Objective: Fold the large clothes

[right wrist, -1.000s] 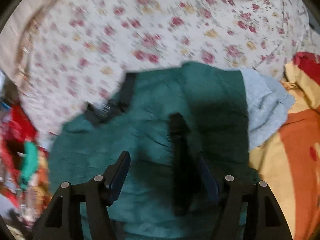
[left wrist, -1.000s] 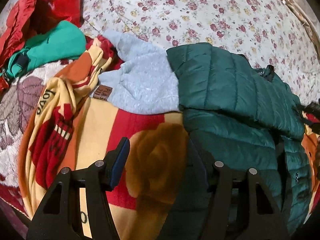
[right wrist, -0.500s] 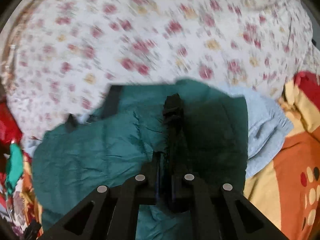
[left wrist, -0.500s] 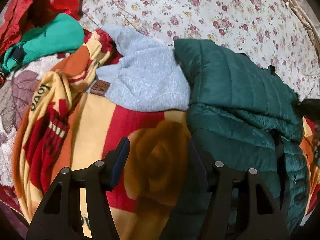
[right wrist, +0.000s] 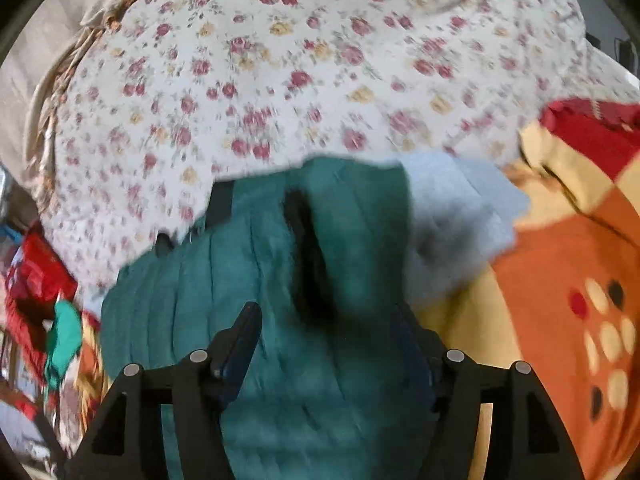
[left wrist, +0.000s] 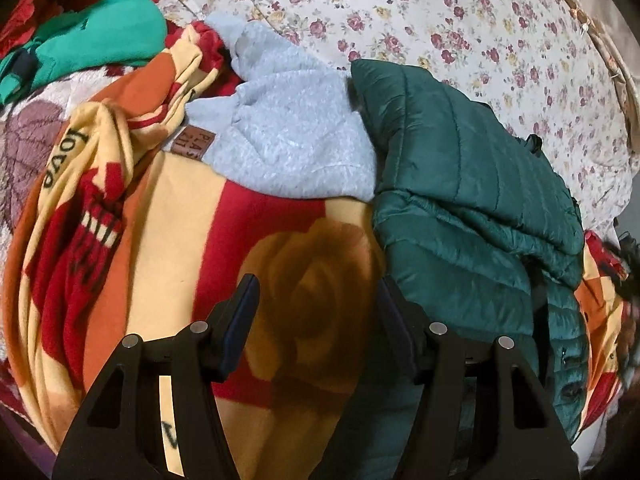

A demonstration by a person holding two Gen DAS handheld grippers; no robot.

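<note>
In the left wrist view, the quilted jacket (left wrist: 472, 200) is laid folded at right, on the blanket (left wrist: 200, 248) filling the lower left. The fleece garment (left wrist: 288, 140) is placed between them at centre, the floral sheet (left wrist: 440, 12) behind.

The word "love" runs in dark letters along a fold of the red, orange and cream blanket (left wrist: 160, 216). A brown patch (left wrist: 192, 145) on the grey fleece garment (left wrist: 296, 140) reads "PLAS", with "211" beneath; nothing else reads.
</note>
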